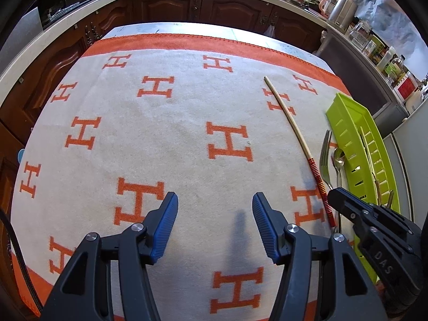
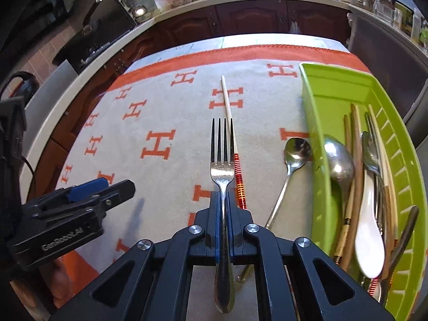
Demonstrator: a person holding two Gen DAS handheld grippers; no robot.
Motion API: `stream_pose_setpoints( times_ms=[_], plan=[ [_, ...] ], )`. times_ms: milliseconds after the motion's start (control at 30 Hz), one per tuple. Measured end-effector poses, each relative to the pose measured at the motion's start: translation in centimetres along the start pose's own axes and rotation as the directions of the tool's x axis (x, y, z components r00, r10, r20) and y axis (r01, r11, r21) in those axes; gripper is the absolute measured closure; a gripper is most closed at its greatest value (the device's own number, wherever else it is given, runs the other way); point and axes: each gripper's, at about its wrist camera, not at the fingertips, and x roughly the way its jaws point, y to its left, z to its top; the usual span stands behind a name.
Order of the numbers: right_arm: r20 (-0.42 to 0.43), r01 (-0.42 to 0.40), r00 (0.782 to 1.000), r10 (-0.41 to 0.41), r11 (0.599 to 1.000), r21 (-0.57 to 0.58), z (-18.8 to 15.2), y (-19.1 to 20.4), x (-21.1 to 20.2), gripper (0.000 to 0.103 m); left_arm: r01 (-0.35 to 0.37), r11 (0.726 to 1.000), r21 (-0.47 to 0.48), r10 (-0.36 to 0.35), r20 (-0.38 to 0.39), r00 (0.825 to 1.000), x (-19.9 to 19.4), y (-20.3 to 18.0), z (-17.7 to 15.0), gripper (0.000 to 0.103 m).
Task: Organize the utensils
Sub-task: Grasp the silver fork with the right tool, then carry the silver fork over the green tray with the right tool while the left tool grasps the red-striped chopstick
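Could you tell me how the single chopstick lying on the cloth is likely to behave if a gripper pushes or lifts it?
The chopstick looks thin and stiff, so probably light. If round, it may roll when nudged, though the cloth should slow it. Its ridged red end likely offers better grip.

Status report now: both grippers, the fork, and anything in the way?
Right gripper shut on fork. Left gripper open, empty. Chopstick beside fork, spoon on cloth before green tray.

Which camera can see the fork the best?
The right wrist view: the fork sits centre frame, clamped in the right hand-held gripper. The left wrist view shows only its tines and neck near the green tray.
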Motion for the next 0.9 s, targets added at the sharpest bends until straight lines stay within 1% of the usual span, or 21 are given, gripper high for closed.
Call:
stream_pose_setpoints(
  times_ms=[200, 300, 367, 467, 567, 633, 733, 900],
  plan=[
    [0.068, -0.045, 0.997, 0.041, 0.997, 0.060, 0.9, -2.1, -3.6, 0.099, 0.011, 0.999, 0.032, -0.012, 0.008, 1.000, -0.1, -2.3, 1.0, 0.046],
    [0.101, -0.057, 0.994, 0.048, 0.994, 0.097, 1.3, -3.8, -5.5, 0.099, 0.035, 0.999, 0.035, -0.035, -0.008, 0.999, 0.4, -3.7, 1.9, 0.046],
    [0.117, -0.052, 0.992, 0.038, 0.991, 0.121, 1.6, -5.1, -6.6, 0.099, 0.063, 0.998, 0.019, -0.062, -0.032, 0.998, 1.0, -4.5, 2.5, 0.046],
    [0.147, -0.020, 0.989, -0.004, 0.986, 0.164, 1.9, -7.5, -8.1, 0.099, 0.100, 0.995, -0.006, -0.100, -0.062, 0.993, 1.8, -5.8, 3.6, 0.046],
    [0.162, 0.035, 0.984, -0.070, 0.978, 0.206, 2.0, -10.1, -9.1, 0.099, 0.092, 0.996, -0.006, -0.092, -0.072, 0.993, 2.6, -7.2, 4.8, 0.046],
    [0.155, 0.068, 0.982, -0.105, 0.971, 0.227, 2.0, -11.6, -9.2, 0.099, 0.073, 0.997, 0.000, -0.073, -0.078, 0.994, 3.2, -8.2, 5.4, 0.046],
    [0.136, 0.085, 0.983, -0.123, 0.964, 0.254, 1.9, -13.8, -9.1, 0.099, 0.035, 0.999, 0.014, -0.034, -0.094, 0.995, 4.2, -9.6, 6.1, 0.046],
    [0.111, 0.088, 0.986, -0.123, 0.957, 0.277, 1.6, -16.2, -8.5, 0.099, -0.038, 0.998, 0.043, 0.042, -0.119, 0.992, 5.8, -11.2, 6.3, 0.047]
  ],
)
